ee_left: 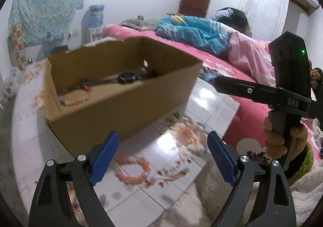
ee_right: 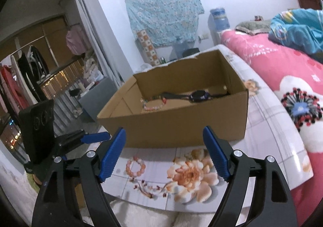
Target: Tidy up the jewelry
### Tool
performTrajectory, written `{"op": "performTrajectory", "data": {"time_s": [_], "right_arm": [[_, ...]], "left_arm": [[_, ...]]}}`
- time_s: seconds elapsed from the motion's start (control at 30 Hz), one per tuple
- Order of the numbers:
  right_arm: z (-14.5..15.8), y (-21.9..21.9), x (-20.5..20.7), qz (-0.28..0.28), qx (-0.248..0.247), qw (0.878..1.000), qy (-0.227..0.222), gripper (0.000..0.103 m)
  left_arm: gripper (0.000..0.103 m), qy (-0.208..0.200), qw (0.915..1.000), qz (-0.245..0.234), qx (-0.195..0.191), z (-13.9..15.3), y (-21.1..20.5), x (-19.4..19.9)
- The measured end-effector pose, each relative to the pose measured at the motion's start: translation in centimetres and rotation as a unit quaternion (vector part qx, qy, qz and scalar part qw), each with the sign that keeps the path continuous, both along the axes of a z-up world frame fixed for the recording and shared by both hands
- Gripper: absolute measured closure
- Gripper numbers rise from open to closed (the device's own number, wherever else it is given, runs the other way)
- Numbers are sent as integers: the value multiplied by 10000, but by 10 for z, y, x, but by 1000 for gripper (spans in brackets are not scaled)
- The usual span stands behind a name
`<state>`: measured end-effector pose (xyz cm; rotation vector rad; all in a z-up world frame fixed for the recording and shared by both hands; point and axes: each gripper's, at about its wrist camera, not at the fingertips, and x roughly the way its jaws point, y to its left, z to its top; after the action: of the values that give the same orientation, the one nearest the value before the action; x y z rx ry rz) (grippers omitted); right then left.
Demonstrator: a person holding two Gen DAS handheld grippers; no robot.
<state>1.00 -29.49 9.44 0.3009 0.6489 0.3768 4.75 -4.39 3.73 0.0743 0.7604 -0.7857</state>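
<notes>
Bedroom setting: low table (ee_right: pixel 268 130) with a glossy white floral top, set beside a bed (ee_right: pixel 272 61) covered in a pink flowered sheet. Someone lies on the bed under a blue blanket (ee_left: pixel 189 31).

Left tongs (ee_left: pixel 162 157): jaws spread wide, nothing between the blue pads (ee_left: pixel 105 158). Released. An orange-pink bead bracelet (ee_left: pixel 132 170) lies flat on the table just below and between the fingertips, untouched, blurred in the left wrist view.

Right tongs (ee_right: pixel 163 152): jaws also spread wide, pads bare, nothing gripped. In its own view the same bracelet sits just beside and below the left-hand pad (ee_right: pixel 113 154), on the table edge nearest the tongs. From the left wrist camera the right tongs show off to the right, held in a hand (ee_left: pixel 282 138) around the grip.

Cardboard box (ee_right: pixel 181 126): open top, standing on the table straight ahead of both tongs, beyond the fingertips. Inside:
- black wristwatch (ee_right: pixel 198 94), lying flat toward the far right of the box floor
- second bead bracelet (ee_right: pixel 154 105), pale pink with some coloured beads, lying left of the watch

Background: blue patterned cloth (ee_right: pixel 163 19) hung on the far wall, water dispenser (ee_right: pixel 219 20) to its right. Clothes rack (ee_right: pixel 24 69) far left of the right tongs.
</notes>
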Motion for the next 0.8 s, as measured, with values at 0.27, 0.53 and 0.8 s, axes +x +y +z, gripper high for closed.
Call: {"op": "performTrajectory", "data": {"time_s": [0.27, 0.53, 0.8], "right_arm": [[-9, 1, 2, -85, -148, 9996, 218, 28], [-14, 2, 1, -120, -177, 9993, 309, 28], [-17, -2, 1, -202, -164, 9989, 387, 28]], "left_arm": [[12, 392, 9992, -108, 33, -18, -13, 1], [8, 506, 9984, 94, 225, -25, -12, 7], [8, 513, 9979, 164, 348, -27, -14, 8]]}}
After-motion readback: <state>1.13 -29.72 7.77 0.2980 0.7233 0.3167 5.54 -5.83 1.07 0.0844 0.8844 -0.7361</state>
